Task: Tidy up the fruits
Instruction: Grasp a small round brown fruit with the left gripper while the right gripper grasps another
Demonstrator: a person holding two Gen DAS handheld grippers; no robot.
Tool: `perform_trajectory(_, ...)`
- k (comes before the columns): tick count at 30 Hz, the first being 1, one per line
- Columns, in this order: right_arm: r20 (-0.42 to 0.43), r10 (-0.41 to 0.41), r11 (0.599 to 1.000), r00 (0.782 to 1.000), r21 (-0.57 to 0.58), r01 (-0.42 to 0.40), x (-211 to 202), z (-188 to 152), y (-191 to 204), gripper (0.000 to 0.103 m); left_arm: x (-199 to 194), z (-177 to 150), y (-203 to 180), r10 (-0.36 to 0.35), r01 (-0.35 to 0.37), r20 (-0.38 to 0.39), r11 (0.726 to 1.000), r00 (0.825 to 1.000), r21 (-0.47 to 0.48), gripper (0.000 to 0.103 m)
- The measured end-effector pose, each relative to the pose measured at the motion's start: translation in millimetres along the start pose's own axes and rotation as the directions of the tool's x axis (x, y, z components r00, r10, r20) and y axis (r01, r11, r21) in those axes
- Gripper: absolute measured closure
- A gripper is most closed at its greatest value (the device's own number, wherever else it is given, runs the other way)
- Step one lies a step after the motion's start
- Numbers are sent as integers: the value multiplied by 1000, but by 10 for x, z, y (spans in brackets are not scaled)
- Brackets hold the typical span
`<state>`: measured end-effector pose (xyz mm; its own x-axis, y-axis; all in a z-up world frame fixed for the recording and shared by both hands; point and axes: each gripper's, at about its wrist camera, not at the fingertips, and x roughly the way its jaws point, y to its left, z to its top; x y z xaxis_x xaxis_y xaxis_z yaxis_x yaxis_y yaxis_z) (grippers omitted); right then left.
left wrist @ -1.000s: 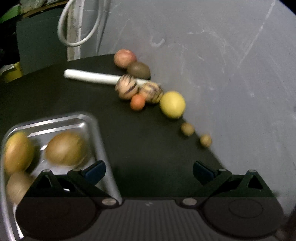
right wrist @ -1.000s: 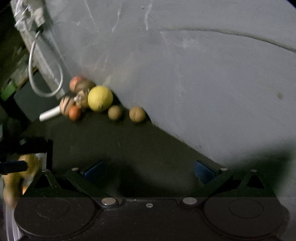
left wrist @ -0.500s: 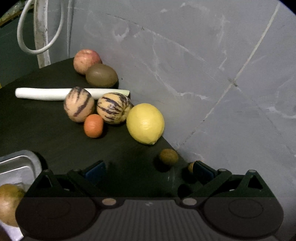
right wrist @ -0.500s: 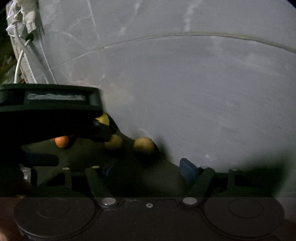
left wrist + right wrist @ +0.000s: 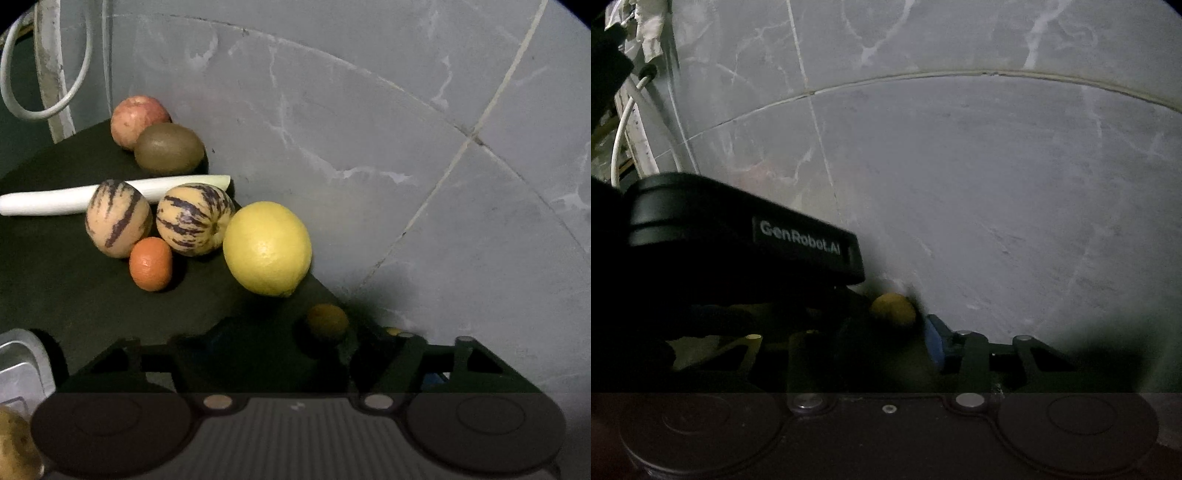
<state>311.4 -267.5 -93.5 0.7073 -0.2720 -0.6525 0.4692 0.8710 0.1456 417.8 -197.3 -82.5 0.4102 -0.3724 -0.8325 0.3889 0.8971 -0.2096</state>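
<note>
Low over the dark worktop (image 5: 74, 295), close to the grey wall: left claw (image 5: 280, 354) spread open, empty, its fingertips lost in shadow. Beyond it, from the left: metal tray (image 5: 22, 369) corner, two striped melons (image 5: 118, 223), orange (image 5: 150, 264), big lemon (image 5: 267, 247); farther off, white stalk (image 5: 55, 197), kiwi (image 5: 169, 147), apple (image 5: 137, 120). Just ahead, between the fingers, a small brown fruit (image 5: 327, 321). Right claw (image 5: 864, 343) open too, unladen, another small brown fruit (image 5: 893, 309) just beyond its tips, the other claw's black body left of it.

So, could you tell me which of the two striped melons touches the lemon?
The right-hand striped melon: it presses against the lemon, while the left-hand striped melon sits apart, beside the tangerine.
</note>
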Motion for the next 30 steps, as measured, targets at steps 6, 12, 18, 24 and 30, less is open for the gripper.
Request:
perform_trajectory(6,1,-2,1000,1000,20,2,28,-54,36,72,60,48,-43,-16,16,4,999,1000,34,45)
perform_trajectory(12,3,26,998,1000,52,-27,21,-79,-26,74,77,55,-61,-45,45,2,998,999,38,65)
perform_trajectory(18,6,49,997,999,54,-49,-17,-111,-111,74,58,40,9,-76,76,0,997,997,-19,72)
perform_trajectory(24,-11,82,996,997,36,-82,-44,-74,-200,74,-61,-69,73,-76,76,8,996,997,-48,72)
perform_trajectory(30,-16,129,992,992,-16,-129,-287,-158,-174,74,-337,-236,172,-66,70,40,994,997,-83,72)
